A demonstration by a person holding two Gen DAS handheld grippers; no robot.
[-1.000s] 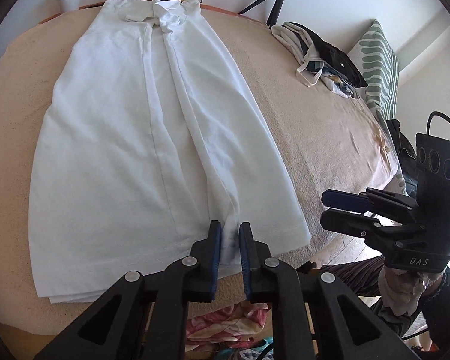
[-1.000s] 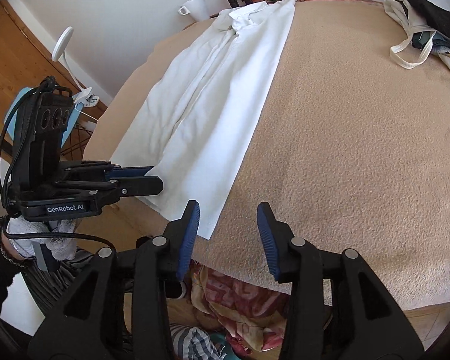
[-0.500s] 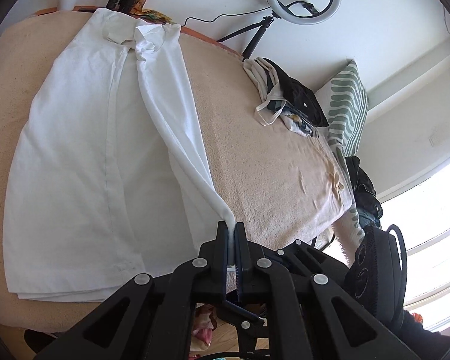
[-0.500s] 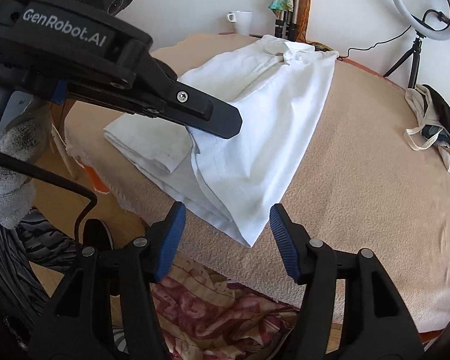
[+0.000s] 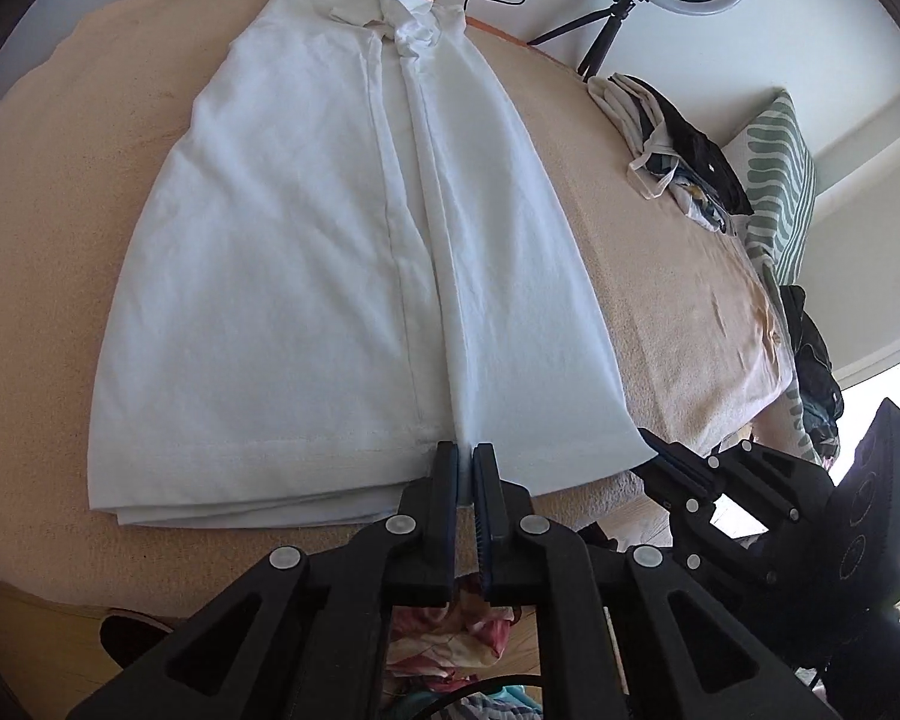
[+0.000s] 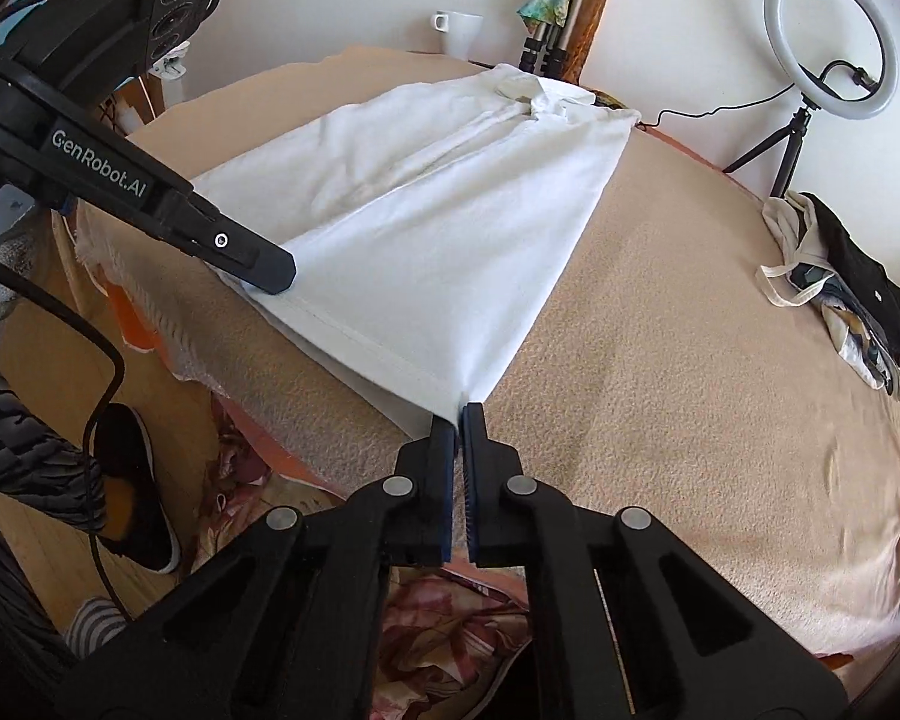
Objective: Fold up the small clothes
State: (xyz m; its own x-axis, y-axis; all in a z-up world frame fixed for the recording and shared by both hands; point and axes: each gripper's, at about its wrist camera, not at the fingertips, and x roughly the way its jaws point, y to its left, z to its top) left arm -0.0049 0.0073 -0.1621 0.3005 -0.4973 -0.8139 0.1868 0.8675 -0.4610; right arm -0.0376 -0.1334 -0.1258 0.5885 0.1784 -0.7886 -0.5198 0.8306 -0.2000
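A white collared cotton shirt (image 5: 354,252) is lying lengthwise on the beige towel-covered table (image 5: 678,300), collar toward the top of the frame, hem toward the bottom. The left gripper (image 5: 465,468) is pinching the hem at bottom centre of its view, where a folded-over panel meets the rest — jaws nearly closed on the cloth. The right gripper (image 6: 457,420) is clamping the shirt's near right corner, at the centre of its own view, pulling the fabric into a taut point. A pile of dark and cream clothes (image 6: 846,288) is sitting at the right edge, with a ring light on a tripod (image 6: 828,42) standing behind it.
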